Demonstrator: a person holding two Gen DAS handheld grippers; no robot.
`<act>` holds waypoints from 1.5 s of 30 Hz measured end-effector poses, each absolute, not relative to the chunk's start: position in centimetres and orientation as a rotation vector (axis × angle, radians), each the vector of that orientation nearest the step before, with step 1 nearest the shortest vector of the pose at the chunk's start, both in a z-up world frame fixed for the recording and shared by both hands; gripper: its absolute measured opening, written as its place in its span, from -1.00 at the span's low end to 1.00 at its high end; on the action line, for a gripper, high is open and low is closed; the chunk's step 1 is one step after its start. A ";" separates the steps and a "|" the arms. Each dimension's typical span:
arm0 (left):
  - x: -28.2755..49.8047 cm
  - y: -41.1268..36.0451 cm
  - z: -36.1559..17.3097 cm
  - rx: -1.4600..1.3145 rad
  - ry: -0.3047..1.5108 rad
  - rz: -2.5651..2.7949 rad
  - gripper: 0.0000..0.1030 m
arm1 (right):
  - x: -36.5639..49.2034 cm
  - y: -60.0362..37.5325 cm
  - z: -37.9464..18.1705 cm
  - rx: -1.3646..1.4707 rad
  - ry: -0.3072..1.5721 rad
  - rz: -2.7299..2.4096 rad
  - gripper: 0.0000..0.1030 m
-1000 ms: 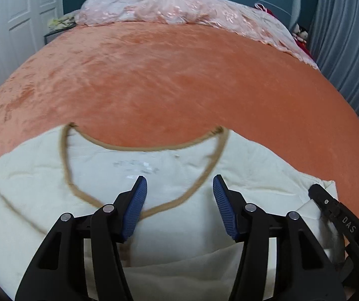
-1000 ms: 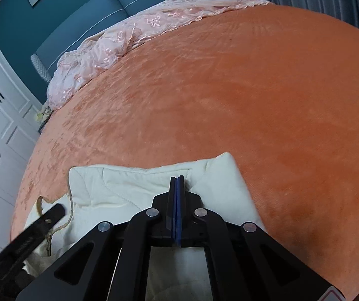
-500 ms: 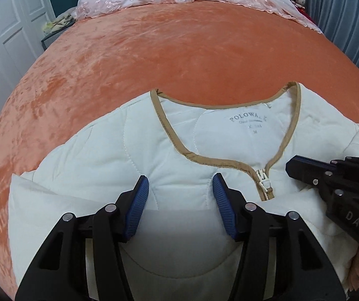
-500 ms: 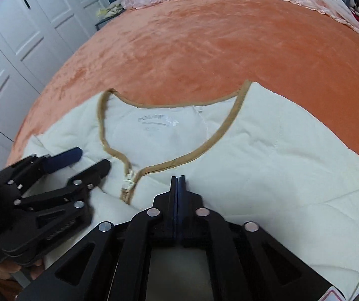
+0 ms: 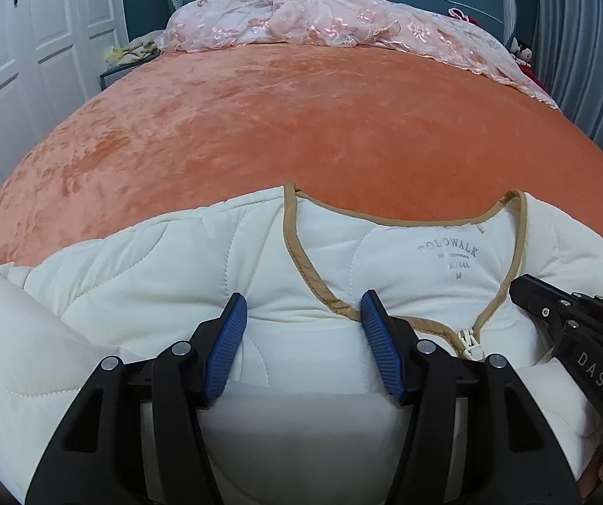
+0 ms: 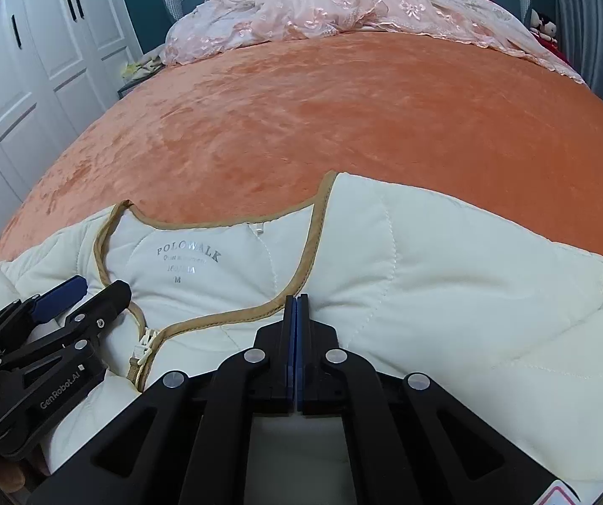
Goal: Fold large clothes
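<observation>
The 2 wrist views look steeply down, close over the jacket (image 5: 141, 286) neckline they share.

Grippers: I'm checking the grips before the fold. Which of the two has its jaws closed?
The right gripper: its blue pads meet flat over the cream jacket. The left gripper shows a wide gap between its pads.

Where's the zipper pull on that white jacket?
The zipper pull sits at the bottom of the tan-trimmed neckline, low left in the right wrist view, between both grippers.
</observation>
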State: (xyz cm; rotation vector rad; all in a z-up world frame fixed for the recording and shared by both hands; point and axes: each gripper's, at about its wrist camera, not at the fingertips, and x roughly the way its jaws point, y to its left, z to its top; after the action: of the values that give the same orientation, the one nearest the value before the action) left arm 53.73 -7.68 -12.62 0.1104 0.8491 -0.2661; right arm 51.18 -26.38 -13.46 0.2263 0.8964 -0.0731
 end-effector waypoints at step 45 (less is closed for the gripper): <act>16.6 17.5 -7.4 -0.367 1.106 -0.137 0.72 | -0.6 -32.4 -10.0 0.659 0.983 -0.198 0.39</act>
State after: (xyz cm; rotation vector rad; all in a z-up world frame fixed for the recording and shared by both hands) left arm 16.61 17.54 -7.36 -0.3675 1.1062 -0.1365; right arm -0.58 -32.41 -9.97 0.6592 0.9827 -0.1983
